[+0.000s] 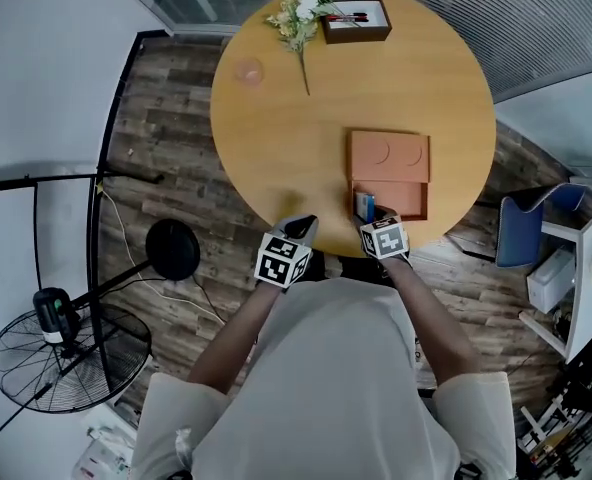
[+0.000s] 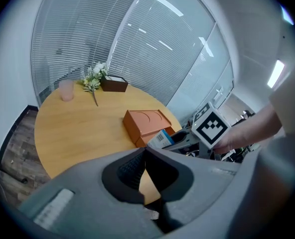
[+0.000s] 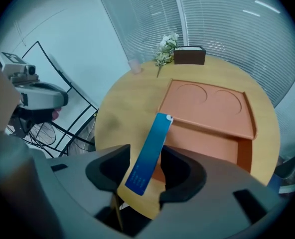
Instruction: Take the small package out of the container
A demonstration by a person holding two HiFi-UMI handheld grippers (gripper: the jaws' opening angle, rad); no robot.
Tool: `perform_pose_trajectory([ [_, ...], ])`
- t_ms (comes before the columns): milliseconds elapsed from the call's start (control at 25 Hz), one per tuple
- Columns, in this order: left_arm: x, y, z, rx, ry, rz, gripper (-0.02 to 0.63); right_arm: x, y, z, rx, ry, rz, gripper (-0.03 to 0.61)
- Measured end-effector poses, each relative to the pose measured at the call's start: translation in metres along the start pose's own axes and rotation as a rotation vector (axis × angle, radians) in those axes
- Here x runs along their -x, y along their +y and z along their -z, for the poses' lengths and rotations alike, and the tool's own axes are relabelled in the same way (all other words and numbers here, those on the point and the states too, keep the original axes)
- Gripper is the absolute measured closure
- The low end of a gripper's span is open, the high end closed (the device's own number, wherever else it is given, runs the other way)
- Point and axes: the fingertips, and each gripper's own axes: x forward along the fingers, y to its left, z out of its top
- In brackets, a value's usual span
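The right claw (image 3: 145, 156) grips the small package (image 3: 151, 146), a thin blue packet standing upright between its jaws over the near edge of the orange container (image 3: 210, 108), just in front of the open tray. White print on the packet's lower end is too small to read; the left gripper view shows a barcode on it. The left claw (image 2: 145, 151) is closed on nothing, above the counter (image 1: 306, 138) edge. White flowers (image 1: 301, 8) lie at the far side.
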Motion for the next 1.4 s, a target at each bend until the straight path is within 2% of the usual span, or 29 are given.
perform_pose_trajectory([
  [160,0.010,0.009,0.006,-0.001,0.008,-0.006,0.595,-0.009,0.002,-0.003,-0.034,0.000,0.046,0.420],
  [320,0.016,0.016,0.012,-0.008,0.016,-0.007,0.595,-0.009,-0.012,-0.011,-0.031,-0.018,0.115,0.509],
  [440,0.021,0.012,0.011,-0.030,0.009,0.010,0.595,-0.002,-0.021,-0.011,-0.033,-0.045,0.128,0.526],
  [720,0.034,0.001,0.000,-0.084,-0.029,0.050,0.595,0.029,-0.018,-0.021,-0.085,-0.132,0.155,0.529],
  [1000,0.046,-0.026,-0.015,-0.151,-0.073,0.112,0.595,0.074,-0.015,-0.020,-0.082,-0.214,0.203,0.529],
  [1200,0.056,-0.044,-0.041,-0.192,-0.121,0.155,0.595,0.128,-0.015,-0.031,-0.098,-0.337,0.239,0.529],
  [1400,0.072,-0.065,-0.062,-0.220,-0.165,0.163,0.595,0.188,-0.012,-0.033,-0.113,-0.462,0.264,0.528],
])
